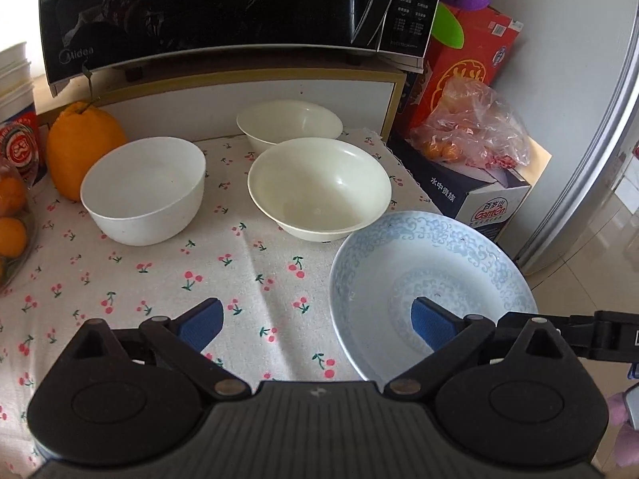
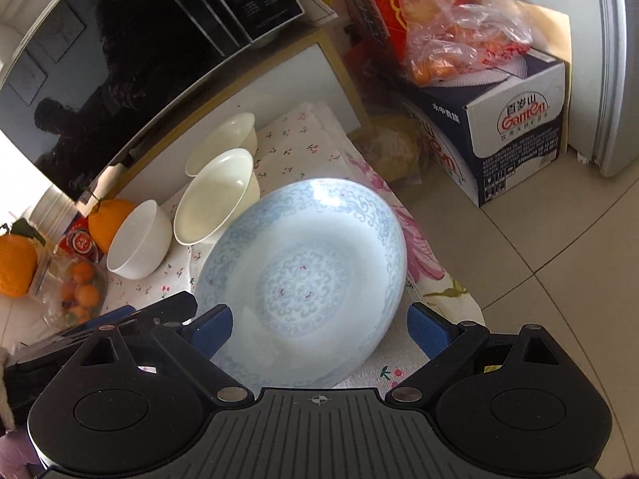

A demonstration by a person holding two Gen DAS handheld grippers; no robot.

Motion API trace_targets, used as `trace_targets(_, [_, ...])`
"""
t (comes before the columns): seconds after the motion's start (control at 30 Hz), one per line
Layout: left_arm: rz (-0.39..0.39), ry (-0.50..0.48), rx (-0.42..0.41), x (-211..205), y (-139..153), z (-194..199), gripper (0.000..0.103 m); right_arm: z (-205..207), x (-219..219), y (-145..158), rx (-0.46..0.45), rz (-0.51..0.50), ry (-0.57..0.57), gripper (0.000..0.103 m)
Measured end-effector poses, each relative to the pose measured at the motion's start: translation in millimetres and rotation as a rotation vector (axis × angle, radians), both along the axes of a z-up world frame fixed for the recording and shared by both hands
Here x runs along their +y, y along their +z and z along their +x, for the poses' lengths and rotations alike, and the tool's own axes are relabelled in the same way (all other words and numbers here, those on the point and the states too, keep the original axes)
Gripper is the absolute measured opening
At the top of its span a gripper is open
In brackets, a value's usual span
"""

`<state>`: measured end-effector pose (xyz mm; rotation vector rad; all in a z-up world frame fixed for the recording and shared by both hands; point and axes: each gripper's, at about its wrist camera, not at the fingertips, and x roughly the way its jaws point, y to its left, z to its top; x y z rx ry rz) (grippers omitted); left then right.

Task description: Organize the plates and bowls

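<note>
The plate lay at the near right corner of the worktop, on the cherry-print cloth, its rim reaching out toward the edge above the floor. It looked like glazed china, pale blue with a scroll pattern: stiff, fairly heavy for its width, slick where the light caught it, and sure to chip or break if it slid off. Behind it stood three bowls: a deep white bowl to the left, a wide cream bowl just beside the plate's far rim, and a second cream bowl farther back, under the microwave.

The left tool was spread wide and held nothing, one blue pad over the cloth and the other over the plate's well. The right tool was also wide and empty, its pads flanking the plate's near side without touching it.

I judged the rim the only sensible hold: a pad above and a pad below the raised lip on the near edge, pinched firmly, since the glaze would give little grip and the far side would sag. The bowls seemed lighter, best taken by the wall at the rim.
</note>
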<state>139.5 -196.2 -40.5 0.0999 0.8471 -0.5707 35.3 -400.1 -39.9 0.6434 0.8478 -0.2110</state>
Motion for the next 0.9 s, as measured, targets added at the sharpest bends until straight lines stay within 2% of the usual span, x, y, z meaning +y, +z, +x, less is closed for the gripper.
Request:
trace_targets(0.23, [-0.041, -0.016, 0.043, -10, -5, 10, 0.086, -6, -24, -11, -0.019, 0.095, -0.094, 0.095])
trace_targets(0.37, [-0.070, -0.008, 0.068, -13, -9, 15, 0.070, -7, -31, -14, -0.035, 0.139, -0.135, 0.090])
trace_targets(0.47, [-0.089, -0.012, 0.092, -14, -11, 18, 0.056, -8, -36, -17, -0.040, 0.170, -0.164, 0.077])
trace_targets(0.5, [-0.094, -0.016, 0.096, -15, -12, 19, 0.051, -8, -37, -18, -0.041, 0.178, -0.172, 0.070])
trace_targets(0.63, [-0.101, -0.030, 0.103, -20, -12, 21, 0.039, -7, -40, -23, -0.039, 0.217, -0.208, 0.047])
trace_targets(0.73, [-0.088, -0.020, 0.098, -25, -13, 23, 0.038, -5, -41, -25, -0.036, 0.229, -0.221, 0.038])
trace_targets(0.9, [-0.072, 0.009, 0.103, -24, -16, 29, 0.021, -3, -39, -28, -0.024, 0.217, -0.231, 0.032])
